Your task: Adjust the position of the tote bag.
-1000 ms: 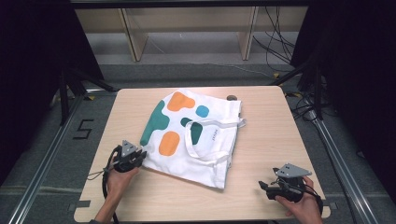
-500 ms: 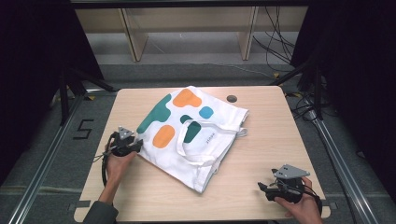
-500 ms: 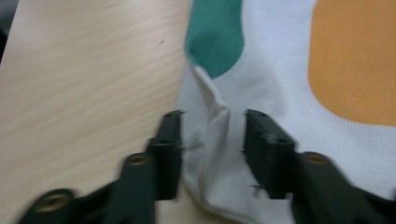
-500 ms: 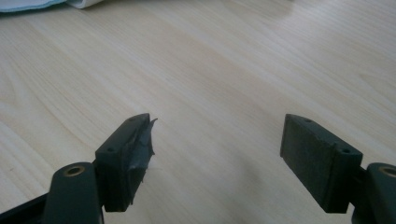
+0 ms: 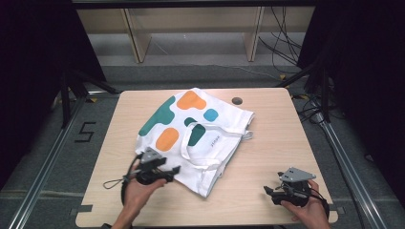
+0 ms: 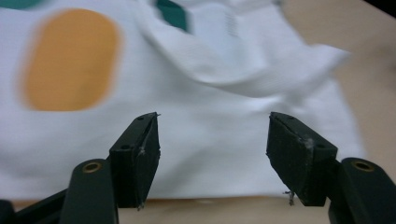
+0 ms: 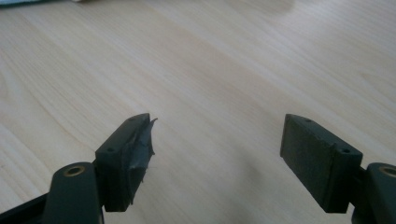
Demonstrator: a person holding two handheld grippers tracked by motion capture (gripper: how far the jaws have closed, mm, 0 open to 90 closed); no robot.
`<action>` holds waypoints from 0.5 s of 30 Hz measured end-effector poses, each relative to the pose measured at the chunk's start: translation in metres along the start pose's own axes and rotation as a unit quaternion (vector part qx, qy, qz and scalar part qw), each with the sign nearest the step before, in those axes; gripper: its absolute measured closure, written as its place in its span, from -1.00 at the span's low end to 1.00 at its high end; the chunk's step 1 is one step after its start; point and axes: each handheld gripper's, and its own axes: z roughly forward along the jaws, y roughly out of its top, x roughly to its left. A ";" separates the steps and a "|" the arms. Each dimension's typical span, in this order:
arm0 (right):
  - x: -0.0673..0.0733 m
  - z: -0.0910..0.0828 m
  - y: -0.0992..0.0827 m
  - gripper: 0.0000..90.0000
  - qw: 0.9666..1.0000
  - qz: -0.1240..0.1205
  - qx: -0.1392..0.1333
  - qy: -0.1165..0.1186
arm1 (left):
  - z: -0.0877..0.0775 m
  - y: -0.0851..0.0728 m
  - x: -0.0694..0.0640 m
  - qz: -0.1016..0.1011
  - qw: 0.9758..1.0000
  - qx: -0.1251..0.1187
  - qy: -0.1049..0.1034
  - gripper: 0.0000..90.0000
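- the white tote bag (image 5: pixel 196 136) with orange and teal blotches lies flat mid-desk (image 5: pixel 267 157).
- left tongs (image 5: pixel 174 172), jaws apart and just opening, empty, sit at its near edge.
- right tongs (image 5: pixel 270 191) gape over bare wood.

The white bag (image 6: pixel 196 116) looks blurry in front of the left claw (image 6: pixel 212 135). Its top and left side run off the picture. The orange spot (image 6: pixel 67 60) looks fuzzy too.
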 end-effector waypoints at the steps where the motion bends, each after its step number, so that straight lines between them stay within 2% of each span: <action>1: 0.001 0.000 -0.002 -0.42 1.000 0.007 0.014 0.000 | 0.011 -0.003 -0.020 0.001 1.000 0.009 -0.027 -0.25; 2: 0.000 0.000 -0.002 -0.42 1.000 0.004 0.012 0.002 | 0.016 -0.005 -0.029 0.014 0.999 0.014 -0.033 -0.26; 3: 0.000 0.000 -0.002 -0.42 1.000 0.004 0.012 0.002 | 0.016 -0.005 -0.029 0.014 0.999 0.014 -0.033 -0.27; 4: -0.001 0.002 -0.001 -0.42 1.000 0.001 0.008 0.008 | 0.021 -0.007 -0.039 0.021 0.999 0.026 -0.039 -0.27; 5: -0.002 0.002 -0.001 -0.42 1.000 -0.001 0.012 0.001 | 0.029 -0.009 -0.054 0.033 0.998 0.029 -0.055 -0.34; 6: -0.001 0.002 -0.001 -0.42 1.000 0.003 0.012 0.000 | 0.030 -0.009 -0.059 0.041 0.997 0.036 -0.050 -0.34; 7: 0.001 0.000 -0.001 -0.42 1.000 0.018 0.021 0.003 | 0.035 -0.009 -0.065 0.055 0.996 0.041 -0.053 -0.37; 8: 0.001 0.000 -0.001 -0.42 1.000 0.018 0.021 0.003 | 0.035 -0.009 -0.065 0.055 0.996 0.041 -0.053 -0.40; 9: -0.001 0.003 -0.001 -0.42 1.000 0.002 0.012 0.004 | 0.042 -0.011 -0.071 0.074 0.995 0.049 -0.035 -0.41; 11: 0.000 0.003 -0.001 -0.42 1.000 -0.004 0.015 0.007 | 0.045 -0.013 -0.075 0.074 0.995 0.052 -0.030 -0.45; 12: 0.001 0.003 -0.001 -0.42 1.000 0.000 0.013 0.006 | 0.051 -0.013 -0.078 0.086 0.995 0.055 -0.017 -0.45; 13: 0.001 0.003 -0.001 -0.42 1.000 0.000 0.013 0.007 | 0.052 -0.013 -0.078 0.108 0.992 0.059 0.000 -0.45; 14: 0.000 0.003 0.000 -0.42 1.000 -0.005 0.009 0.009 | 0.057 -0.015 -0.083 0.098 0.994 0.041 0.014 -0.45; 15: 0.000 0.003 0.000 -0.42 1.000 -0.001 0.012 0.003 | 0.059 -0.015 -0.084 0.105 0.993 0.044 0.027 -0.45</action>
